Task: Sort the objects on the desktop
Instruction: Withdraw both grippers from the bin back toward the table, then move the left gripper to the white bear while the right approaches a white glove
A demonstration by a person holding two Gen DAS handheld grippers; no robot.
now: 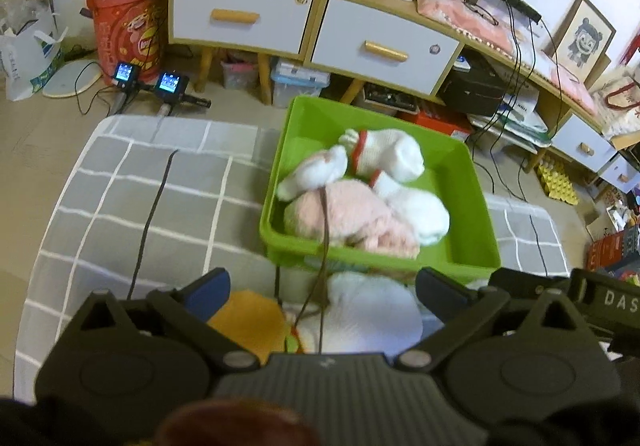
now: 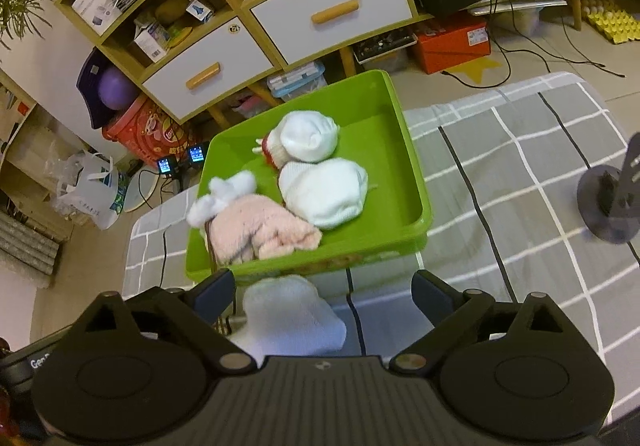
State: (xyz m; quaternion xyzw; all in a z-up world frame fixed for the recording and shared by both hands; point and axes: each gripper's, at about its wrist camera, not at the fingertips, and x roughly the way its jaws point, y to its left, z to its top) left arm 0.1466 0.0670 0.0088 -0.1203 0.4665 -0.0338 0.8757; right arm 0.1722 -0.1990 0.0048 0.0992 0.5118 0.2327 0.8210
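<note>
A green bin (image 1: 280, 174) (image 2: 405, 134) stands on the grey checked cloth. In it lie a pink fluffy piece (image 1: 352, 214) (image 2: 256, 226), white socks with red trim (image 1: 384, 154) (image 2: 308, 134) and a white bundle (image 1: 424, 214) (image 2: 324, 190). A brown cord (image 1: 325, 222) trails from the pink piece over the near rim. My left gripper (image 1: 326, 286) is open just in front of the bin, above a white soft item (image 1: 372, 310) and an orange item (image 1: 248, 318) on the cloth. My right gripper (image 2: 324, 286) is open too, with the white soft item (image 2: 292, 314) lying below, between its fingers and untouched.
Beyond the table's far edge stands a wooden cabinet with white drawers (image 1: 240, 14) (image 2: 332, 10). A black stand (image 2: 616, 198) sits on the cloth at the right. Black cables (image 1: 148, 214) (image 2: 476, 198) run across the cloth. Boxes and bags crowd the floor.
</note>
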